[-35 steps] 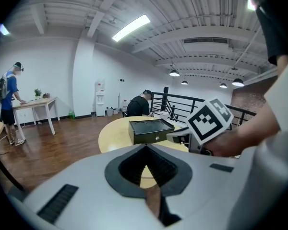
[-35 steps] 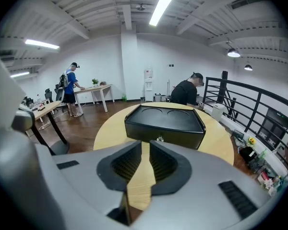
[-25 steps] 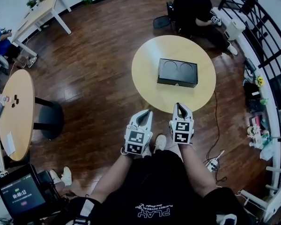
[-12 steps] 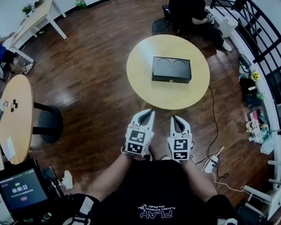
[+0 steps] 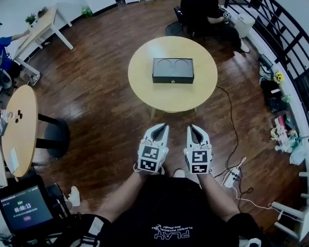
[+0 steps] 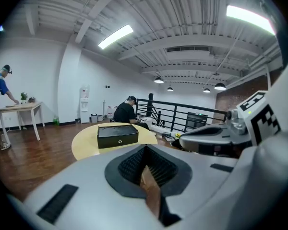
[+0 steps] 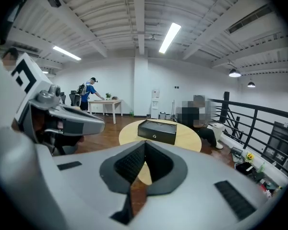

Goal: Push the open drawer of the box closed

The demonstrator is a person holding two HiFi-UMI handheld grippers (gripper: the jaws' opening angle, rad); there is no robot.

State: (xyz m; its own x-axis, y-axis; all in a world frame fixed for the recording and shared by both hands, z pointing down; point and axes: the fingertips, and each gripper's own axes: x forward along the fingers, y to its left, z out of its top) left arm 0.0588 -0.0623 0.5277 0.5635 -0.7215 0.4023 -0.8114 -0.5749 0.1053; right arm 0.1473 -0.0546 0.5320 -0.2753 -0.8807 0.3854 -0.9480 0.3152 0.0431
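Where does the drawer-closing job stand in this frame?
Done: possibly the push itself; the black rectangular box shows a knobbed drawer front that looks flush, though it is too far off to be sure. In hand: nothing; the left gripper and right gripper are both shut, empty, held over the floor short of the round wooden table. Left: if the drawer stands out, approach and push it in.

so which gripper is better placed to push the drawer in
Right, marginally: the box sits nearly ahead of the right gripper, more offset for the left gripper. Both are shut, well short of the table.
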